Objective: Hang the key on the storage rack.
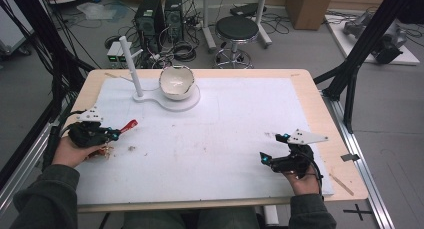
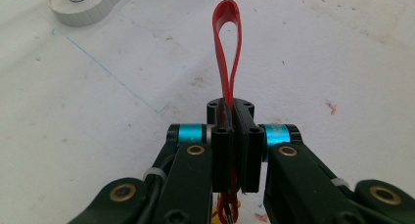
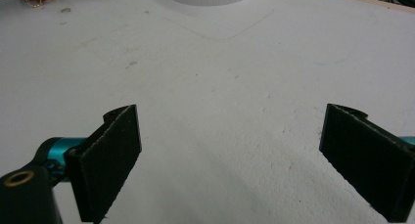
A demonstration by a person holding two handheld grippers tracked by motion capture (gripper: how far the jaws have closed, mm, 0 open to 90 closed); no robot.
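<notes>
Left claw (image 1: 118, 133) is clenched on a red rubber band (image 1: 129, 125); in the left gripper view the band (image 2: 228, 48) stands out past the closed jaws as a narrow upright loop, with more red showing below them. The claw sits at the left part of the white-covered wooden table (image 1: 210, 154), well apart from the white stand (image 1: 165, 96) at the far side.

White stand: flat base with a tilted white peg (image 1: 130, 64) on its left end and a white bowl (image 1: 176, 82) tipped on its round right end. The red rubber band is near-left of the stand, off the table surface, touching only the left claw.

Small heap of orange-brown rubber bands (image 1: 104, 150) lies on the table just beside the left hand (image 1: 75, 149), near-left of the stand.

Right claw (image 1: 272, 148) is released, jaws wide apart and nothing between them; the right gripper view shows both black pads (image 3: 110, 160) over bare white table. It is held by the right hand (image 1: 302, 181), near-right of the stand, well apart from it.
</notes>
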